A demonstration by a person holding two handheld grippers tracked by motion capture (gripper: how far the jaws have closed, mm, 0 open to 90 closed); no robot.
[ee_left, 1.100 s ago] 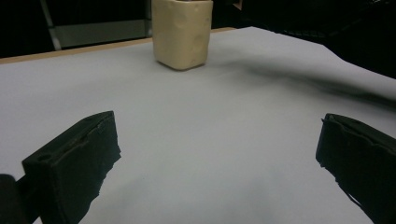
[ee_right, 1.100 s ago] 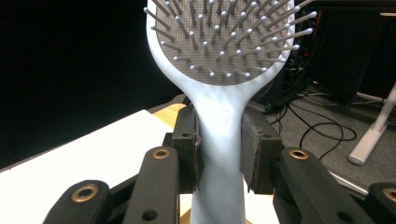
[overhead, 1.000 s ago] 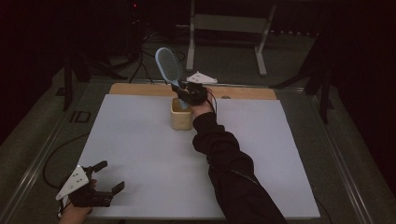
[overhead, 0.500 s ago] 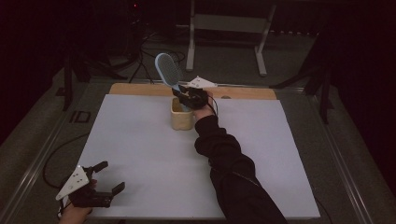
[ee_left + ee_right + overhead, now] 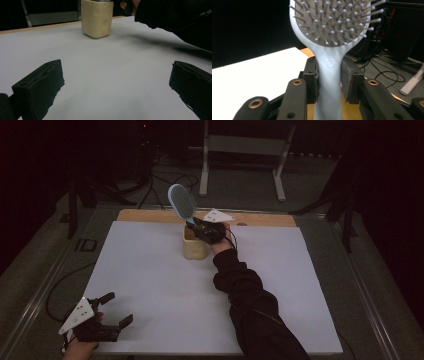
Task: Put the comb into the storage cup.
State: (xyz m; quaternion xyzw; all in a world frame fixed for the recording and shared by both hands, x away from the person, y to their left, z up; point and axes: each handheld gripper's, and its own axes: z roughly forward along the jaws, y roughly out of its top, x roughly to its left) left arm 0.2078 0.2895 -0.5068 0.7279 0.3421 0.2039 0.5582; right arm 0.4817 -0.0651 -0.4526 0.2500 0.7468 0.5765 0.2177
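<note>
Beige cup under hairbrush, right gripper clamping handle

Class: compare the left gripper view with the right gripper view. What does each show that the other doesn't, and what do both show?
Left gripper view: the outside of the cream cup, a dark sleeve and the open left tool. Right gripper view: the brush close up, bristles and handle, plus cables on the floor. Both: the white table top.
</note>
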